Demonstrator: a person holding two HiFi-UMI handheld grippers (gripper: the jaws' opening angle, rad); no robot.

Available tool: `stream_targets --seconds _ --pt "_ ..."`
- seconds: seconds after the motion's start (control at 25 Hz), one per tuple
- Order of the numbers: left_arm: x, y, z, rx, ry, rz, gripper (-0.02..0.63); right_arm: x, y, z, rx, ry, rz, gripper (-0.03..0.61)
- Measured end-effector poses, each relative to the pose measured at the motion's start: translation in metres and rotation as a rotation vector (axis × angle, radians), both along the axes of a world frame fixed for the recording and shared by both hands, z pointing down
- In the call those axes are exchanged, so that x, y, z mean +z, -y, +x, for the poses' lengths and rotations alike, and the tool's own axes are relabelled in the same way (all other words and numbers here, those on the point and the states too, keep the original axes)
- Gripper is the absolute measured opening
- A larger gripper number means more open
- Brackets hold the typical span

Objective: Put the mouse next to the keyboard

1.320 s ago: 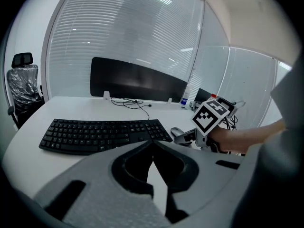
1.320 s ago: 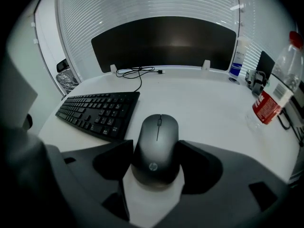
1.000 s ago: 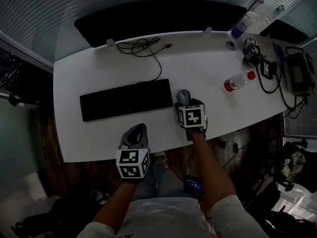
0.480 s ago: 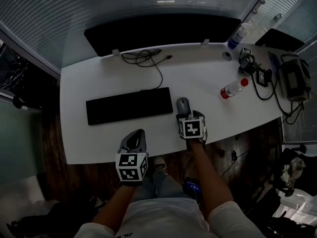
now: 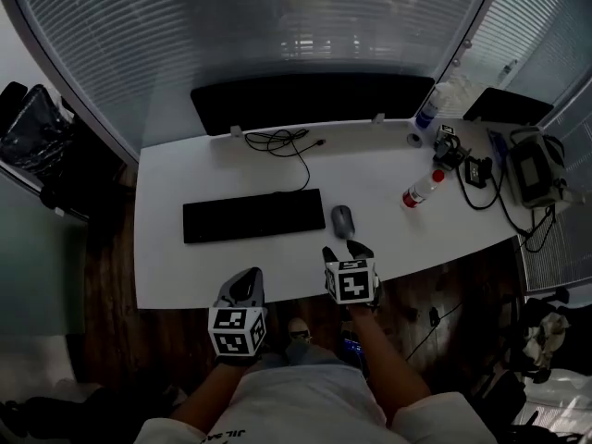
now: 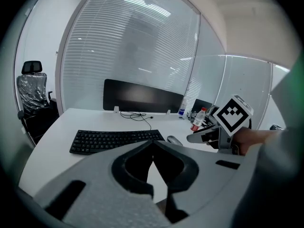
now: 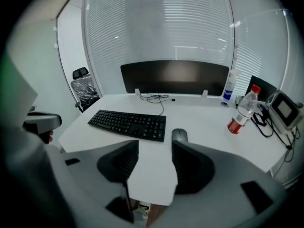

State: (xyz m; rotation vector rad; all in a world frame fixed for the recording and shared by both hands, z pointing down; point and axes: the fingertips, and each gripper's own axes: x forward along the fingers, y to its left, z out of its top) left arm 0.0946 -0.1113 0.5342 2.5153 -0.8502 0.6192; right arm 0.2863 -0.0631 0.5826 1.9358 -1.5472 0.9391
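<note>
Left gripper [image 6: 152,145]: jaws together, nothing between them, on the near side of the keyboard [image 6: 114,139].
Table [image 6: 57,129]: white, under the keyboard.
Mouse [image 6: 174,140]: just right of the keyboard, not touching.
Cable [image 6: 137,116]: behind the keyboard.
Monitor [image 6: 142,96]: farther behind.
Bottle [image 6: 196,121]: behind, to the right.
Office chair [image 6: 31,87]: far left.

White desk [image 5: 388,239], blinds [image 5: 231,35], dark floor [image 5: 106,285]

Dim, cool light; fisheye-warped edges
</note>
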Motion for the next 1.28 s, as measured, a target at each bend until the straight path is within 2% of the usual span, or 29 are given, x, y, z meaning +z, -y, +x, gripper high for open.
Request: stream_targets --seconds 0.2,0.32,0.52,0.72,1.0,1.28 --pt "-0.019 -0.017 -0.037 -0.046 -0.028 0.018 0.002 -0.034 -0.016 -0.048 -0.057 -0.038 0.065 0.052" --pt "-0.024 -0.028 -0.062 -0.077 -0.042 0.012 0.002 -0.046 -0.020 -0.086 -0.119 -0.018 0.098 0.013" --pt "-0.024 -0.055 -0.100 -0.103 -0.032 0.017 0.002 -0.054 -0.032 -0.158 -0.240 0.046 0.135 0.006" --pt "-0.017 -0.056 -0.137 -0.188 -0.016 0.021 0.002 -0.048 -0.037 -0.203 -0.325 0.035 0.144 0.005" --pt "-0.023 -0.057 -0.159 -0.239 -0.029 0.041 0.002 -0.063 -0.031 -0.230 -0.361 0.042 0.184 0.005" --pt "-0.025 -0.062 -0.167 -0.249 -0.037 0.040 0.002 -0.061 -0.040 -0.241 -0.374 0.045 0.174 0.003"
